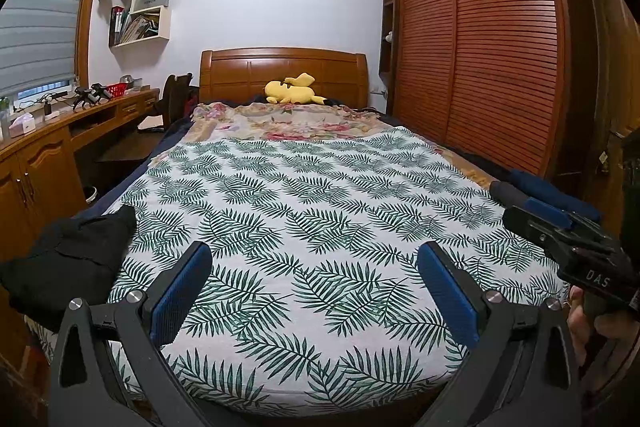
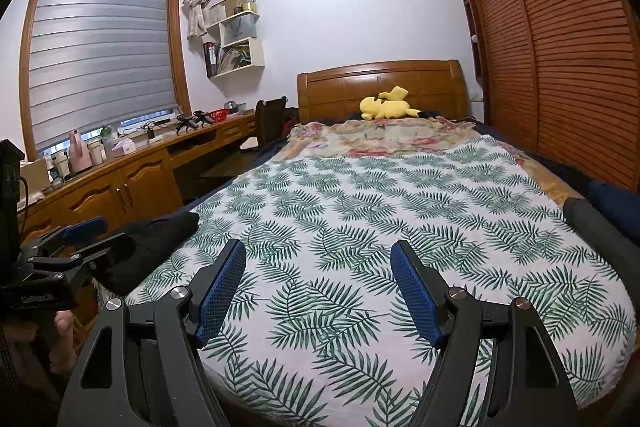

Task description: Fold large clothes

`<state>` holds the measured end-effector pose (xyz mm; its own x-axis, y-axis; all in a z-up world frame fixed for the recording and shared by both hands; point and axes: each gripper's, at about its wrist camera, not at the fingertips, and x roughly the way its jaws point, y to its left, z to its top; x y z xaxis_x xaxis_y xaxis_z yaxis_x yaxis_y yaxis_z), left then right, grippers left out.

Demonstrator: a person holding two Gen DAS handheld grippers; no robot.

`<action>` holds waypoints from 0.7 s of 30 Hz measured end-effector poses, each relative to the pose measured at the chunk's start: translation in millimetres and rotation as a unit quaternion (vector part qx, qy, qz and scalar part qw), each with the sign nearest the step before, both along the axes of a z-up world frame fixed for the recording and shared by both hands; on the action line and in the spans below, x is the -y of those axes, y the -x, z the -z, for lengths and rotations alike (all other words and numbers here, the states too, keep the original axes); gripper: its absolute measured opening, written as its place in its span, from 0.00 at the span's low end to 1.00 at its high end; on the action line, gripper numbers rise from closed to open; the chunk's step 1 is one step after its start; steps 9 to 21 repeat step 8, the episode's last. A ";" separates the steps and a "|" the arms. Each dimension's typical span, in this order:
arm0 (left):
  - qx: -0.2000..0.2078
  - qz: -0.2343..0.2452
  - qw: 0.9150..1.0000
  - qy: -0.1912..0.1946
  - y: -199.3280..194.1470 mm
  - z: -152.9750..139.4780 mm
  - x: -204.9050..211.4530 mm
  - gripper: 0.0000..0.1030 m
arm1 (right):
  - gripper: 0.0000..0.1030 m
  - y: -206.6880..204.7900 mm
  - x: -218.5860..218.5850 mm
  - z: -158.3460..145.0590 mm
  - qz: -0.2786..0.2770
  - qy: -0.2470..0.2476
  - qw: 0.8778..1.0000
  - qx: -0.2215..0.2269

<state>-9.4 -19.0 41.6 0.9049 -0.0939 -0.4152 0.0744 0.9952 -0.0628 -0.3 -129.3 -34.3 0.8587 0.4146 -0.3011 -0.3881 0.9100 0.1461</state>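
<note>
Hovering wide apart and empty, left claw (image 1: 316, 291) and right claw (image 2: 318, 291) overlook the leaf-print sheet's (image 1: 320, 195) bare middle.

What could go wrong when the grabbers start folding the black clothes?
The black clothes lie bunched at the bed's left edge, so a careless tug might drag them off. Both the left gripper and right gripper hover open above the leaf-print cover; a low pinch could grab that instead.

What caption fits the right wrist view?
Right gripper, jaws open, above a leaf-print bedspread; black garment at left.
</note>
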 end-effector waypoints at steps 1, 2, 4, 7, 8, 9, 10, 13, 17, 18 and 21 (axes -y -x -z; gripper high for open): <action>0.000 0.001 1.000 0.001 0.3 -0.1 0.0 1.00 | 0.74 0.5 0.2 0.0 0.000 0.000 1.000 0.001; 0.001 0.001 1.000 0.001 0.7 -0.1 -0.5 1.00 | 0.74 0.4 0.1 0.1 0.001 0.001 1.000 0.000; 0.001 0.001 1.000 0.000 0.6 0.0 -0.1 1.00 | 0.74 -0.1 0.4 -0.2 0.001 0.001 1.000 -0.001; 0.001 0.001 1.000 0.001 -0.1 0.0 0.9 1.00 | 0.74 -0.2 0.6 -0.8 0.002 0.002 1.000 -0.001; 0.002 0.001 1.000 0.001 0.2 0.1 0.6 1.00 | 0.74 -0.1 1.1 -1.2 0.002 0.002 1.000 -0.001; 0.002 0.001 1.000 0.001 0.2 0.1 0.6 1.00 | 0.74 -0.1 1.1 -1.2 0.002 0.002 1.000 -0.001; 0.002 0.001 1.000 0.001 0.2 0.1 0.6 1.00 | 0.74 -0.1 1.1 -1.2 0.002 0.002 1.000 -0.001; 0.002 0.001 1.000 0.001 0.2 0.1 0.6 1.00 | 0.74 -0.1 1.1 -1.2 0.002 0.002 1.000 -0.001; 0.002 0.001 1.000 0.001 0.2 0.1 0.6 1.00 | 0.74 -0.1 1.1 -1.2 0.002 0.002 1.000 -0.001; 0.002 0.001 1.000 0.001 0.2 0.1 0.6 1.00 | 0.74 -0.1 1.1 -1.2 0.002 0.002 1.000 -0.001; 0.002 0.001 1.000 0.001 0.2 0.1 0.6 1.00 | 0.74 -0.1 1.1 -1.2 0.002 0.002 1.000 -0.001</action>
